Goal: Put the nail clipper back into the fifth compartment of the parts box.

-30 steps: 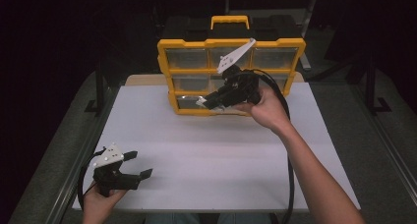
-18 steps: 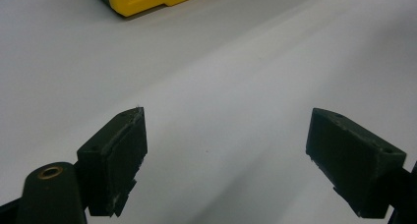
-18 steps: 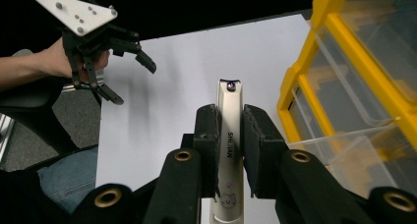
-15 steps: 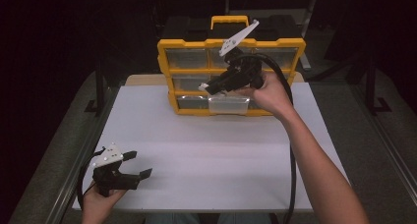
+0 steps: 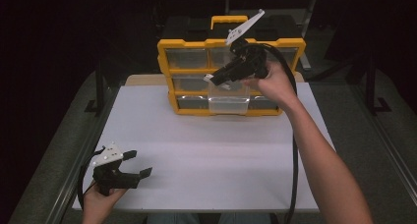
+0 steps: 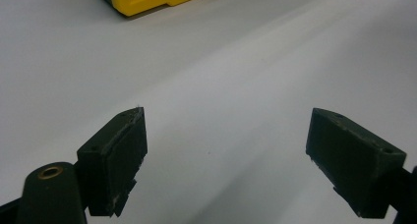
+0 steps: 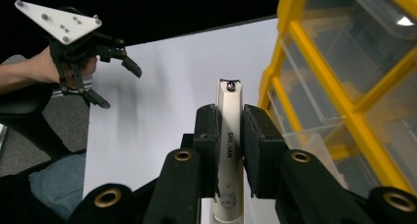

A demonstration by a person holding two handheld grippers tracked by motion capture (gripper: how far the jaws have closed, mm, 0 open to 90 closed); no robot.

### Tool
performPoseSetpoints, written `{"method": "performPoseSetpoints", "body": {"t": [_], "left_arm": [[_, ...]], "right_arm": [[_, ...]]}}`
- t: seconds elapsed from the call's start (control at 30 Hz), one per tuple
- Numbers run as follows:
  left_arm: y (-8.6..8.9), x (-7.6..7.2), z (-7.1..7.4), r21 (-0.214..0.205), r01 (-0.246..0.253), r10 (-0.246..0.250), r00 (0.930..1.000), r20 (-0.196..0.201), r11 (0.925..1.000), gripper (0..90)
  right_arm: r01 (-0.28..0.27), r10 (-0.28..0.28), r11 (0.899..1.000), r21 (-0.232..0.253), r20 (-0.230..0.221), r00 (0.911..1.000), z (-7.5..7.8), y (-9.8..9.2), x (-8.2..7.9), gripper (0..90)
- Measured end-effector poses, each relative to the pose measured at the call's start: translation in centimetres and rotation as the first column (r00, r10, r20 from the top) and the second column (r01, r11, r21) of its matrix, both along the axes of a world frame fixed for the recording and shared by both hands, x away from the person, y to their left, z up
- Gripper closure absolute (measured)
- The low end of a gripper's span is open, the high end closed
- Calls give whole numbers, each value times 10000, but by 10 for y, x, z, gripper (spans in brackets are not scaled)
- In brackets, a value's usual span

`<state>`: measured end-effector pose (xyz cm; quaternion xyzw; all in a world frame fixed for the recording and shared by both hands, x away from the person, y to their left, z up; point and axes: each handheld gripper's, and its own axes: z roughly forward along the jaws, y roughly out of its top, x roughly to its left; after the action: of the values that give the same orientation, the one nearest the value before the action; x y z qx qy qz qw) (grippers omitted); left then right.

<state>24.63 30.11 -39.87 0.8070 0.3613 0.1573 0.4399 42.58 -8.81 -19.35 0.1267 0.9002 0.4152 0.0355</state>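
A yellow organizer (image 5: pixel 187 44) with clear drawers stands upright at the back of the white table (image 5: pixel 216 155). Its bottom middle drawer (image 5: pixel 228 104) is pulled out. My right gripper (image 5: pixel 215 81) hovers just above that drawer, in front of the middle row. It is shut on a slim white item (image 7: pixel 229 106) with printed letters, like a nail clipper; the item's tip sticks out past the pads. In the right gripper view the gripper (image 7: pixel 229 135) points along the organizer's front (image 7: pixel 295 62). My left gripper (image 5: pixel 140 164) rests open near the front left corner, nothing between its jaws (image 6: pixel 226 160).
The organizer's yellow corner (image 6: pixel 147 0) lies far ahead of the left gripper. A black cable (image 5: pixel 294 150) trails from the right gripper along the forearm. Dark floor and metal frame rails surround the table. The left gripper (image 7: pixel 122 89) shows far off in the right gripper view.
The right gripper has risen from the bottom drawer row, up and slightly right, still shut. The bottom middle drawer now stands pulled out below it. The left gripper has not moved.
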Motion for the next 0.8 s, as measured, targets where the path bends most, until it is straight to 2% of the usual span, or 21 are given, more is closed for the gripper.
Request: {"method": "performPoseSetpoints", "body": {"t": [0.07,0.17,0.33,0.53,0.57,0.73,0.8], "left_arm": [[1,0,0,-20,-1,1,10000,16,10000,157],[1,0,0,-42,-24,24,10000,-20,10000,157],[2,0,-1,-111,-85,84,9999,-60,9999,157],[3,0,0,3,9,-9,10000,-52,10000,157],[3,0,0,19,12,-11,10000,-50,10000,157],[2,0,-1,-29,1,-1,10000,-10,10000,157],[2,0,-1,-54,-22,21,10000,-47,10000,157]], "right_arm": [[112,-111,9999,53,-110,9999,3,-2,2,759],[208,-208,9997,92,25,9998,6,-5,6,759],[488,-487,9987,150,-71,9988,8,-12,11,759],[778,-778,9970,66,50,9970,4,-21,19,759],[853,-852,9963,89,-92,9963,4,-22,20,758],[1094,-1092,9940,99,-142,9939,0,-27,24,758],[1108,-1108,9938,-14,-35,9938,-2,-29,26,759]]}}
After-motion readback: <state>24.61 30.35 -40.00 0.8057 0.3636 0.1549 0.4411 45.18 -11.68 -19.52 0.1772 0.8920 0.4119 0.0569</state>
